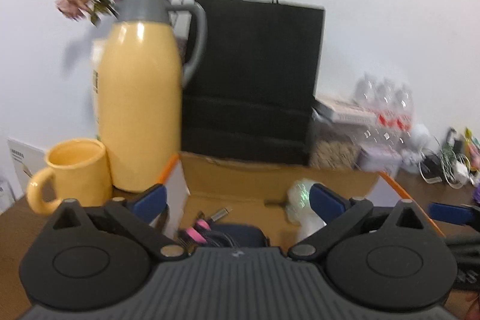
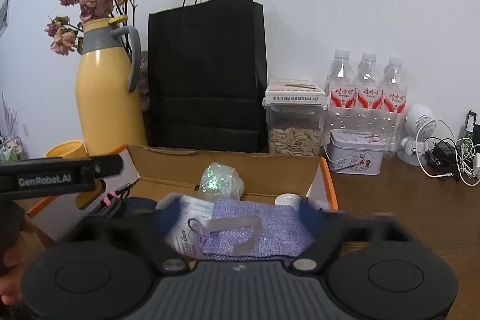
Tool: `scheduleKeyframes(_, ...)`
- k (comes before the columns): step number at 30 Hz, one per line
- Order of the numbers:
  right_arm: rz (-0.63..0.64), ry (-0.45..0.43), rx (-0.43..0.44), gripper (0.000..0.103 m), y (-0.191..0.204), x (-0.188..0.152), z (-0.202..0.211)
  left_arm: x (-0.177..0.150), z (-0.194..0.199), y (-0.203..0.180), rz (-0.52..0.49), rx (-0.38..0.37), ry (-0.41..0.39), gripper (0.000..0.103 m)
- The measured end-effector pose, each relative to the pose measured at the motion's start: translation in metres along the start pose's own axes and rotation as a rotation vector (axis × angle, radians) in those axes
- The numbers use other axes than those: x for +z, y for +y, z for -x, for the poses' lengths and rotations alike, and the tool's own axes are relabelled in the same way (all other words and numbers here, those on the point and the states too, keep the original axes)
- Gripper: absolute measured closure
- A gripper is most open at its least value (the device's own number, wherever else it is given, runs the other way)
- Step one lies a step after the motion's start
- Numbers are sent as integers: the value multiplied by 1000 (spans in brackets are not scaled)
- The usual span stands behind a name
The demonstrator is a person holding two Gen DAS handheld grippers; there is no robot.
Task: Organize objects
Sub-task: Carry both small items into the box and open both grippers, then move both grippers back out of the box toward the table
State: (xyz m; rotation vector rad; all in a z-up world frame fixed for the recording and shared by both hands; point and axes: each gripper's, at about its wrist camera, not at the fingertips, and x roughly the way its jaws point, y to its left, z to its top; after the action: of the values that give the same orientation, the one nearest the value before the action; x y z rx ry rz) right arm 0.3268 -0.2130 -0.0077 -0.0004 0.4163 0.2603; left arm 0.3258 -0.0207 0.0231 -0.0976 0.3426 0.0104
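— Two grippers hover over the cardboard box (image 2: 228,170); what lies inside?
— One lilac knitted pouch (image 2: 264,230) with a drawstring, a white printed packet (image 2: 192,215) beside it, an iridescent wrapped bundle (image 2: 220,180) behind, and pink-banded cables (image 1: 198,230) on a dark case (image 1: 240,233) at the left.
— And the tongs?
— The left gripper (image 1: 237,200) stands wide apart, nothing between its blue pads (image 1: 151,197); the right gripper (image 2: 237,212), blurred, is spread too, straddling the pouch without pressing it.
— Any writing?
— "GenRobot.AI" on the left gripper's side; red labels on three clear bottles (image 2: 366,92), unreadable. The glossy yellow jug (image 2: 108,92) and matte black bag (image 2: 207,74) stand behind
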Motion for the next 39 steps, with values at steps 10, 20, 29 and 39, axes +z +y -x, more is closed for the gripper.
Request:
scheduleKeyframes(10, 8, -18, -12, 0, 1, 2, 3, 1, -3, 1, 5, 13, 22, 0)
scheduleKeyframes(20, 25, -45, -34, 0, 7, 4, 19, 1, 16, -3, -6, 8, -17, 0)
scheduleKeyframes(29, 51, -85, -37, 0, 20, -1, 56, -2, 54, 8, 9, 24, -47, 0)
scheduleKeyframes(39, 61, -100, -39, 0, 35, -27, 101, -25, 95, 21, 0, 35, -19, 0)
